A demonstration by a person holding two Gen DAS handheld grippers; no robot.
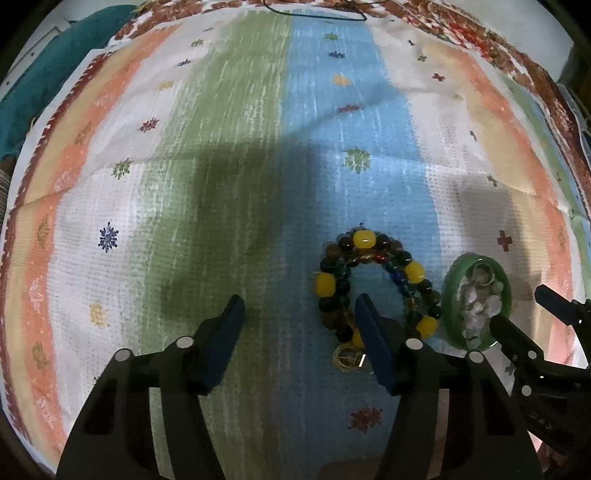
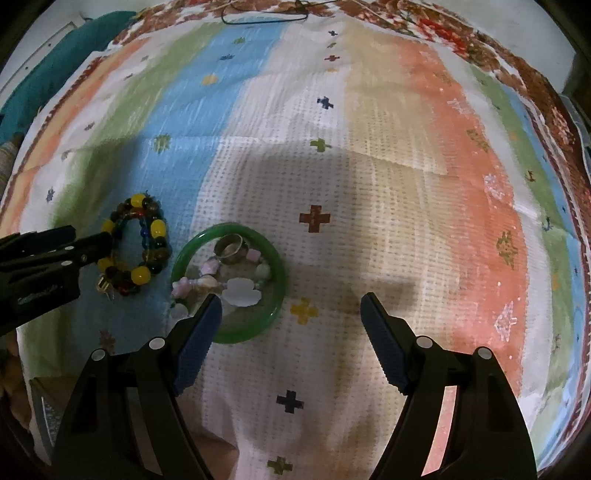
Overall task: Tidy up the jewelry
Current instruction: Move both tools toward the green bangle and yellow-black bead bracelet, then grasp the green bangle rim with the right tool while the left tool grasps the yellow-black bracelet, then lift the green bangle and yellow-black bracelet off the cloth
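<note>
Only right hand-held gripper (image 2: 291,317) view shows silver ring (image 2: 231,248) clearly.

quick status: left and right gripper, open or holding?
Left gripper: open, holding nothing, beside the beaded bracelet.
Right gripper: open, holding nothing, beside the green bangle.

In the left wrist view, the right-hand finger (image 1: 373,343) of the left gripper (image 1: 299,332) covers the lower right arc of the beaded bracelet (image 1: 365,280), and the gold pendant (image 1: 347,356) below it is too small to read. The right gripper (image 1: 524,314) hides the lower edge of the green bangle (image 1: 448,295). In the right wrist view, a blue finger (image 2: 201,334) covers the bangle's lower left rim. The dark cord (image 2: 266,18) at the top is cut by the frame edge.
</note>
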